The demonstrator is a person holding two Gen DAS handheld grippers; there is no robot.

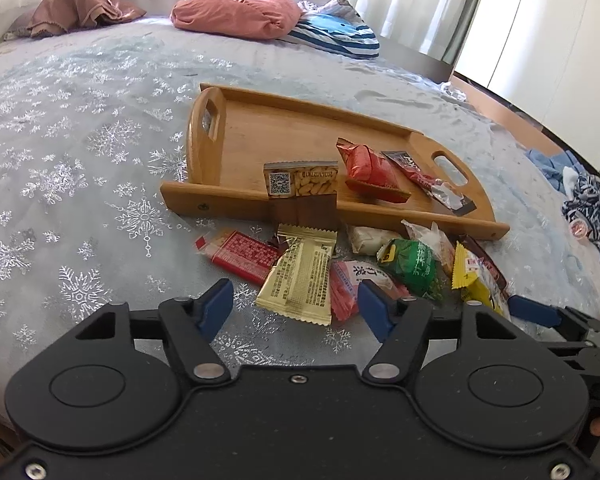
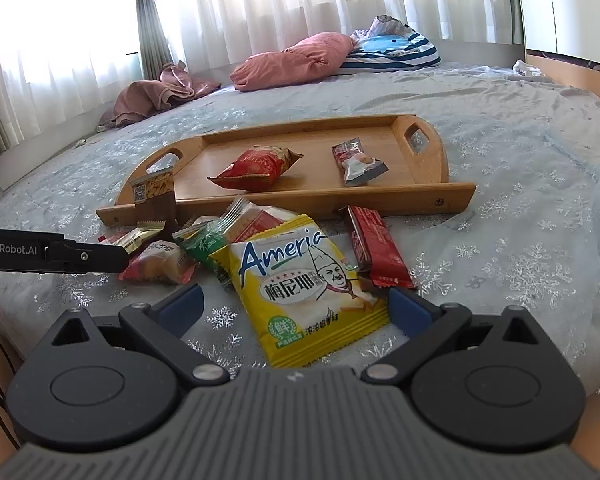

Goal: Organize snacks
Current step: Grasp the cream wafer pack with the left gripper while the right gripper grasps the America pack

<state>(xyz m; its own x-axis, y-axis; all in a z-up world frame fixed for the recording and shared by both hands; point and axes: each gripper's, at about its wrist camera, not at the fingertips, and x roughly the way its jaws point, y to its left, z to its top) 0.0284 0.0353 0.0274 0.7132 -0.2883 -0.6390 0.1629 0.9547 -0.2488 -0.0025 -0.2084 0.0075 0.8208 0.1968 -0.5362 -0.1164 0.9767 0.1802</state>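
Note:
A wooden tray (image 1: 220,200) (image 2: 380,200) lies on the bed. It holds a peanut packet (image 1: 300,180) leaning on its front rim, a red bag (image 1: 368,168) and a dark red bar (image 1: 428,180). Loose snacks lie in front of it. My left gripper (image 1: 295,308) stands open, with the lower end of a gold packet (image 1: 300,276) between its blue pads, untouched. My right gripper (image 2: 296,308) is open around a yellow packet (image 2: 304,292) lying flat; its right pad sits close to the packet's edge. A green packet (image 1: 412,264) and a red bar (image 2: 376,252) lie nearby.
A pink pillow (image 1: 236,16), a striped pillow (image 1: 340,36) and a brown cloth (image 1: 80,12) lie at the bed's far side under the curtains. Blue clothes (image 1: 588,200) are heaped at the right edge. The snowflake bedspread (image 1: 80,160) is bare left of the tray.

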